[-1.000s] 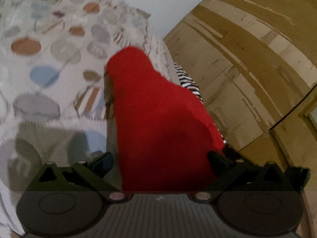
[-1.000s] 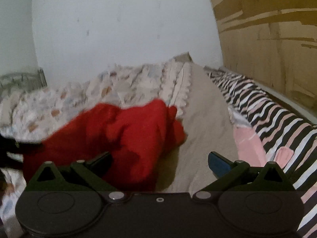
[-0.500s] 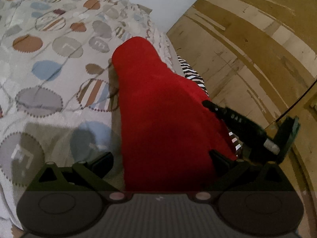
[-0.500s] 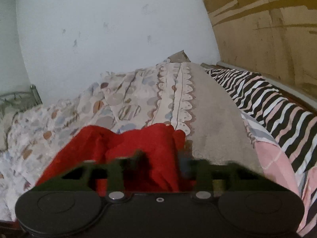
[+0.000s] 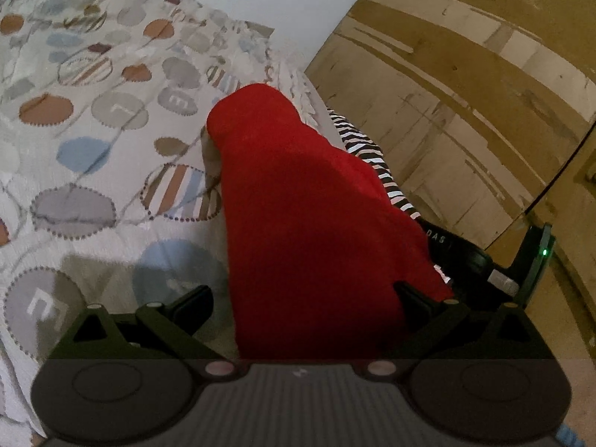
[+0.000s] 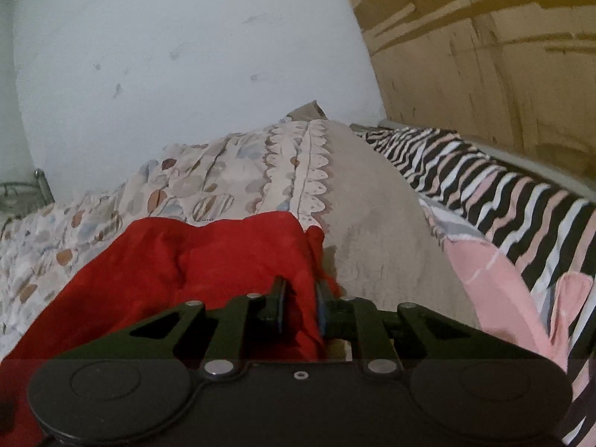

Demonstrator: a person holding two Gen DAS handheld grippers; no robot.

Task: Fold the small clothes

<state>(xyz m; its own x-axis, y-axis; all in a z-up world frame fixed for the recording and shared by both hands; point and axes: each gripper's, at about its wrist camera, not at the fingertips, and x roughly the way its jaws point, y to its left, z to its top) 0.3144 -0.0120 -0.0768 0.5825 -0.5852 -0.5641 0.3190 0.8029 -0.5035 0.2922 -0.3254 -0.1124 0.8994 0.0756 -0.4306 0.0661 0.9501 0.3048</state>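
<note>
- No basket, box or bin appears in either view; the one thing bearing anything is the bed, whose patterned quilt (image 5: pixel 93 156) carries the red garment (image 5: pixel 309 231).
- The garment is a soft, matte red cloth with a faintly fuzzy nap. From your left wrist camera it rises in a rounded hump running away from you; from your right wrist camera it lies in loose, rumpled folds across the quilt.
- Your right gripper (image 6: pixel 301 311) has just been closing, and its pads now pinch a fold at the garment's right edge.
- Your left gripper (image 5: pixel 301 298) stands spread wide, the red cloth filling the space between its fingers; neither pad visibly presses on it, so it reads as released.
- The quilt is pale, printed with ovals in brown, blue and grey, some striped, each edged in small stitching, and it ends in a scalloped border (image 6: pixel 316 171).
- Beside that border runs a plain beige strip (image 6: pixel 376 238) with a coarse weave.
- Further right lies a zebra-striped cloth (image 6: pixel 495 193) in black, white and pink, with a smooth pink piece (image 6: pixel 480 272) over its near end.
- A worn wooden panel (image 6: pixel 484 59) stands behind the bed, next to a scuffed white wall (image 6: pixel 178 59).
</note>
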